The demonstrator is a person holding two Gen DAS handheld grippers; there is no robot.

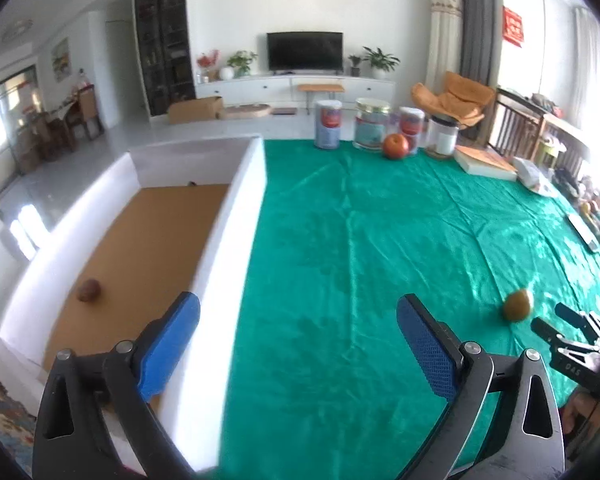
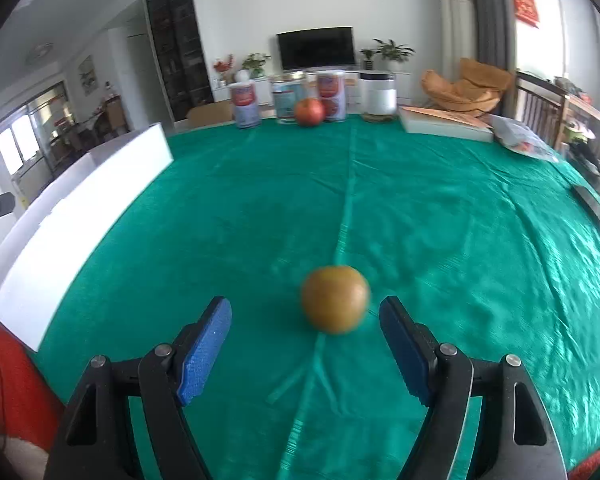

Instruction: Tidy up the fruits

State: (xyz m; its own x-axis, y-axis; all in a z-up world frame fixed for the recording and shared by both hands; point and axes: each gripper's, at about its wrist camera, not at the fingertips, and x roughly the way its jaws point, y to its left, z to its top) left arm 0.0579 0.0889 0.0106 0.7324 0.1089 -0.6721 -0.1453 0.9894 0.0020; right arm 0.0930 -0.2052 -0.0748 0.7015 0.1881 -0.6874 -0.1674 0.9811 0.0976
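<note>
On the green-clothed surface (image 2: 440, 208), open room surrounds a round brownish-yellow fruit (image 2: 335, 299) just ahead of the right hand-held gripper (image 2: 305, 348), open, empty; left hand-held gripper (image 1: 298, 344) wide, empty, straddling the white box wall (image 1: 236, 240).

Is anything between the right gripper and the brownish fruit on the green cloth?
Nothing visible. The right gripper is open, and the brownish fruit lies just ahead of its fingertips on bare green cloth.

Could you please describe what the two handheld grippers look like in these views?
Both the left gripper and the right gripper have black angular frames with triangular cut-outs and silver pivot bolts. Each finger carries a blue textured pad. Seen from the left wrist view, the right gripper's body bears small white lettering.
</note>
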